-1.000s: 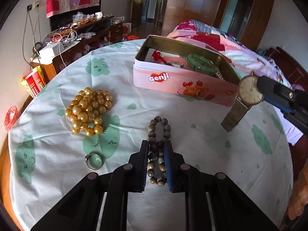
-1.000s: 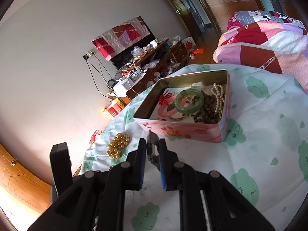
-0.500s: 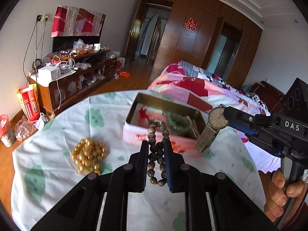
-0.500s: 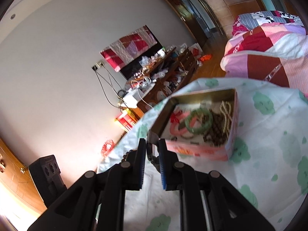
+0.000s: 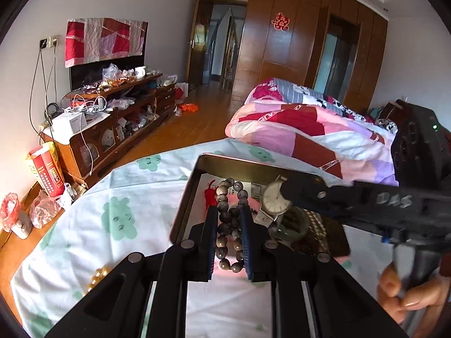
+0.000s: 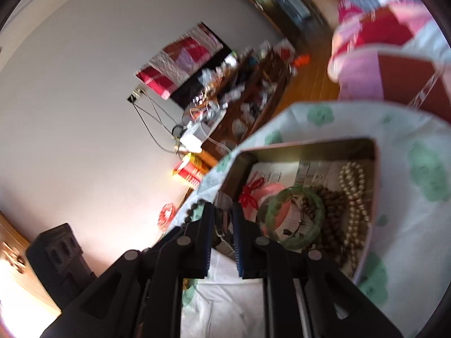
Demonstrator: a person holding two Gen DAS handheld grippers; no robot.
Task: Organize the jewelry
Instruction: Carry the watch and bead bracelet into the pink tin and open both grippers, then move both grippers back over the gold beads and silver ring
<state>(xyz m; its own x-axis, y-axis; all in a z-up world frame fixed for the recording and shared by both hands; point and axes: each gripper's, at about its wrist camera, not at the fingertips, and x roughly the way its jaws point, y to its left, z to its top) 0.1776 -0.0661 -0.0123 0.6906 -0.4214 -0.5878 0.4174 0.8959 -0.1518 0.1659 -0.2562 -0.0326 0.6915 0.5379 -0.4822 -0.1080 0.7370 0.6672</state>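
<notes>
My left gripper [image 5: 229,211] is shut on a dark bead bracelet [image 5: 222,190], held above the near left part of the open pink tin [image 5: 183,197]. From the right, my right gripper [image 5: 290,190] reaches over the tin, shut on a gold-faced wristwatch [image 5: 274,201] whose metal band hangs down. In the blurred right wrist view, the right gripper [image 6: 223,214] has the watch [image 6: 221,225] between its fingers at the tin's [image 6: 310,143] near left corner. Inside lie a green bangle [image 6: 293,217], brown beads [image 6: 329,211], a pearl strand [image 6: 355,197] and a red knot [image 6: 249,194].
A pile of gold beads [image 5: 98,276] lies on the cloth-covered table [image 5: 118,219] at the lower left. A person's hand [image 5: 406,295] grips the right tool. A bed with a patchwork quilt [image 5: 304,129] stands behind the table, a cluttered TV cabinet [image 5: 112,124] to the left.
Both grippers moved forward and now hang over the tin, the left with the bracelet lifted off the table, the right with the watch. The ring has left the view.
</notes>
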